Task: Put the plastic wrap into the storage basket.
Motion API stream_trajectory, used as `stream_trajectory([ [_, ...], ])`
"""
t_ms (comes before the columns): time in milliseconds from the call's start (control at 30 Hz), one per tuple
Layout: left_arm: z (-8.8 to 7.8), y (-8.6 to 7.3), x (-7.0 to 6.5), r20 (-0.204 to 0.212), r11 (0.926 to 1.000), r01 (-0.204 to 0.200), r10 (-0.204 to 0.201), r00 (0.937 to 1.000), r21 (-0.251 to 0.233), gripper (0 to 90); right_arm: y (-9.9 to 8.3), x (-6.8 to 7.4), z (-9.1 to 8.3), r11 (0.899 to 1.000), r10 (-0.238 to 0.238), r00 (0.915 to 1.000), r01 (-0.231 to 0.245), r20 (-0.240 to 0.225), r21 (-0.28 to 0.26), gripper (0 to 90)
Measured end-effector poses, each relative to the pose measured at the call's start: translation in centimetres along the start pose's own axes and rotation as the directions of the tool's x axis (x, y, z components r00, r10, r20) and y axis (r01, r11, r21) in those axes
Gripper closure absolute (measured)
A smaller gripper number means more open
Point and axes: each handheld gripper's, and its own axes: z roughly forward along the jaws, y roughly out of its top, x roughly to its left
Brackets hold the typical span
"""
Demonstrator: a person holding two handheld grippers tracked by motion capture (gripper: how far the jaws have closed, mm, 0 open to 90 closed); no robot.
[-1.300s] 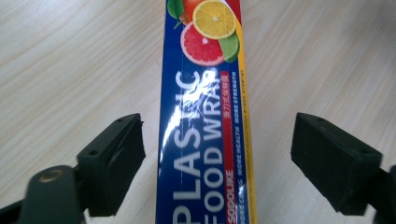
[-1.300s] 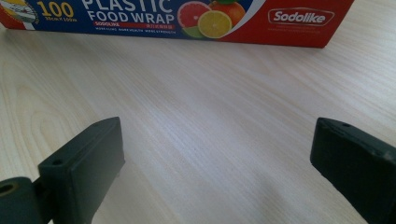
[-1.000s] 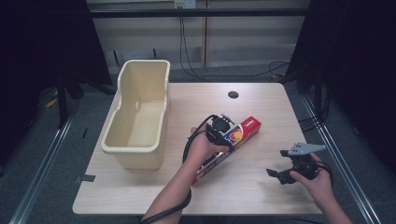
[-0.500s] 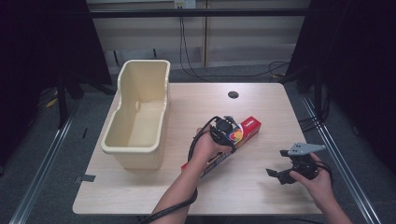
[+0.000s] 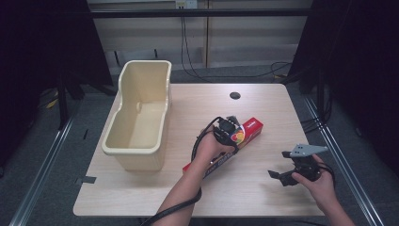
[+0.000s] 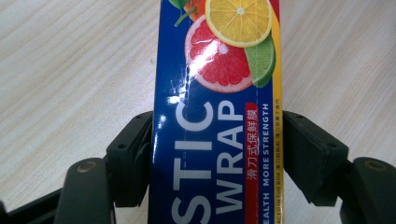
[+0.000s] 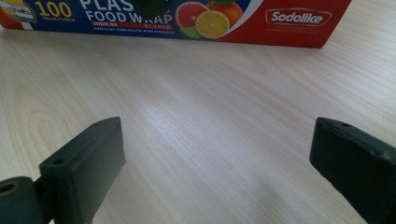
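A long box of plastic food wrap (image 5: 251, 127), blue and red with citrus pictures, lies slantwise on the wooden table (image 5: 263, 197). My left gripper (image 5: 229, 133) reaches down over its middle. In the left gripper view the jaws have just been closing, and both pads now press the sides of the box (image 6: 215, 70), so the left gripper (image 6: 217, 140) is shut on it. My right gripper (image 5: 278, 177) rests near the table's front right, apart from the box. In the right gripper view that gripper (image 7: 217, 154) stands wide open over bare wood, with the box (image 7: 187, 16) lying beyond it.
A cream plastic bin (image 5: 141, 150) stands on the table's left half, its inside bare. A dark round cable hole (image 5: 235, 95) sits near the far edge. Cables hang behind the table.
My left hand has shifted slightly along the box towards its red end. The right hand has stayed put.
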Motion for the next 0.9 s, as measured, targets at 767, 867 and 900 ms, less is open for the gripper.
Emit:
stream_trajectory([
  [767,-1.0,1.3,-0.5,0.008,0.9897,0.046,-0.048,0.9988,0.136,40.9,0.0,0.0,0.2,1.0,-0.003,1.0,0.003,0.004,0.009,3.2],
  [867,-2.0,1.6,-0.6,0.014,0.9852,0.087,-0.091,0.9958,0.147,41.0,0.0,-0.1,0.2,1.0,-0.006,1.0,0.006,0.003,0.008,3.2],
  [900,-2.6,1.7,-0.6,0.008,0.9849,0.094,-0.096,0.9954,0.146,41.1,0.0,-0.1,0.2,1.0,-0.006,1.0,0.006,0.0,0.006,3.2],
])
